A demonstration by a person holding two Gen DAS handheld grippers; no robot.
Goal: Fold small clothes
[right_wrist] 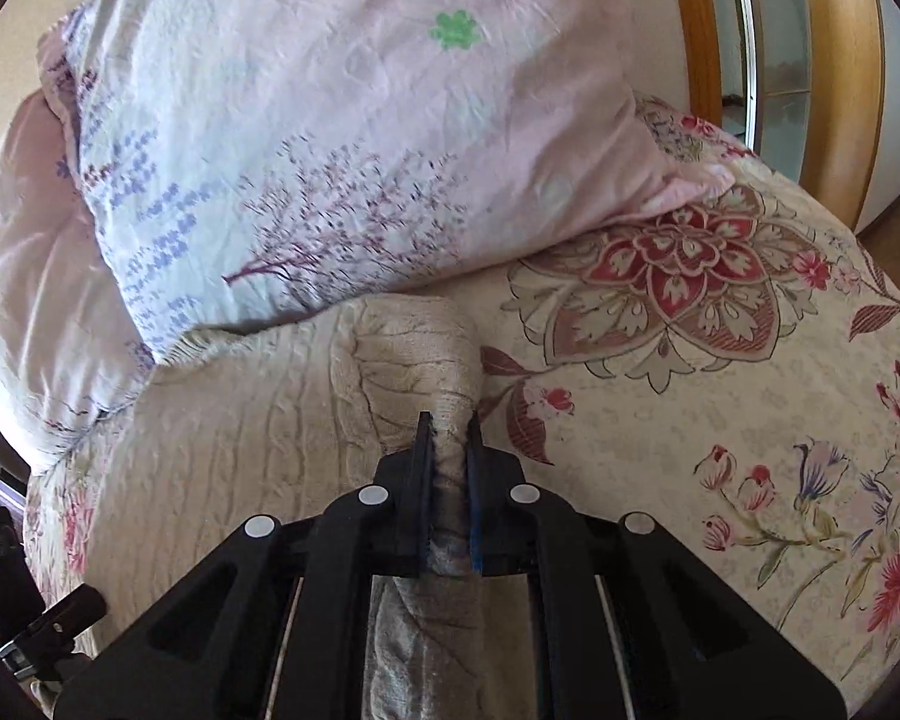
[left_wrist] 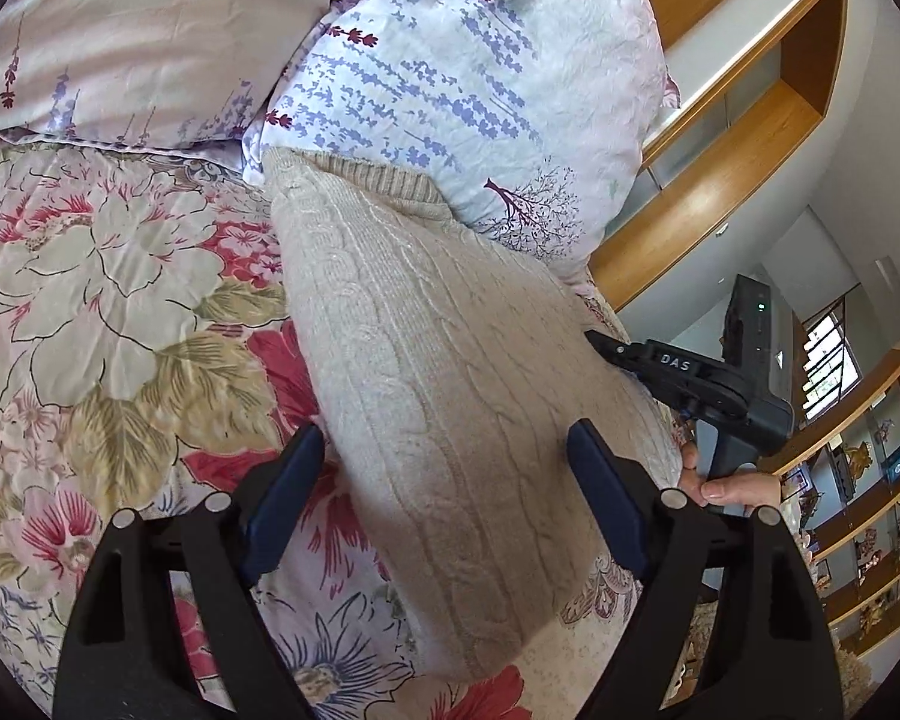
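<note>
A beige cable-knit sweater [left_wrist: 438, 360] lies on the floral bedspread, its ribbed hem near the pillow. My left gripper [left_wrist: 444, 456] is open, its blue-padded fingers [left_wrist: 288, 480] spread either side of the sweater's near part, just above it. My right gripper [right_wrist: 450, 426] is shut on a bunched fold of the sweater [right_wrist: 408, 360] at its right edge. The right gripper also shows in the left wrist view [left_wrist: 594, 339], at the sweater's right edge, held by a hand.
A lavender-print pillow [left_wrist: 468, 78] lies right behind the sweater, with a second pale pillow [left_wrist: 138, 42] to its left. The floral bedspread [right_wrist: 720, 396] stretches to the right. A wooden headboard and shelves [left_wrist: 750, 138] stand beyond the bed.
</note>
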